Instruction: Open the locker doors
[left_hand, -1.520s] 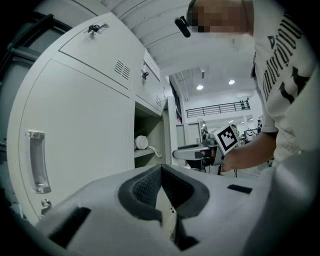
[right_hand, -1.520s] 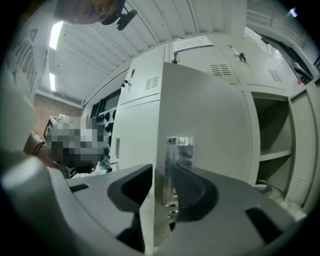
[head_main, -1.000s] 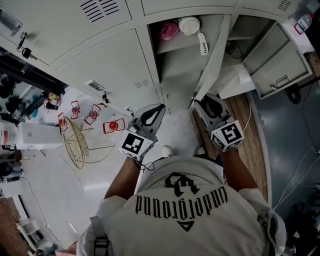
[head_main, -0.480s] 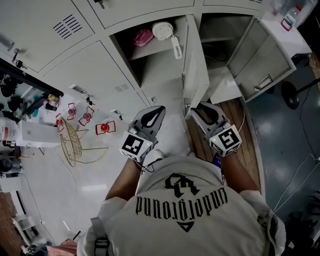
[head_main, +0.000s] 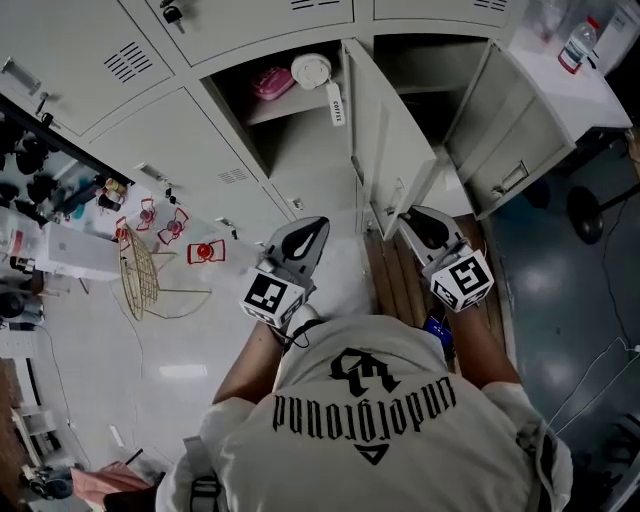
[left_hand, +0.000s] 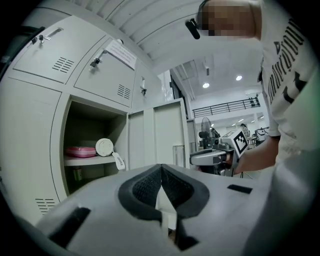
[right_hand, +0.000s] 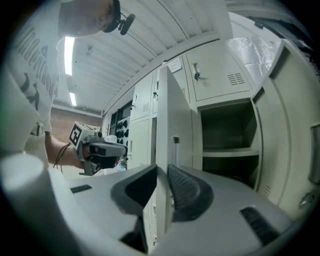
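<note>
Grey lockers fill the top of the head view. The middle locker stands open, and its door (head_main: 385, 150) (right_hand: 167, 110) swings out toward me. My right gripper (head_main: 408, 215) (right_hand: 162, 172) is at that door's free edge. Its jaws are closing with the edge in the gap between them, and the pads are not clearly pressing on it. My left gripper (head_main: 312, 222) (left_hand: 161, 172) hangs in front of the open compartment, shut and holding nothing. The locker on the right is open too, its door (head_main: 500, 130) swung right.
On the open locker's shelf lie a pink case (head_main: 272, 83) (left_hand: 80, 151) and a white round thing (head_main: 311, 70) with a tag. A bottle (head_main: 570, 45) stands on the lockers at top right. A wire basket (head_main: 140, 275) and red items (head_main: 205, 252) lie at the left. A wooden board (head_main: 395, 275) is underfoot.
The middle door has swung further out and shows more of its face. The right gripper stayed at its edge. The left gripper has hardly moved.
</note>
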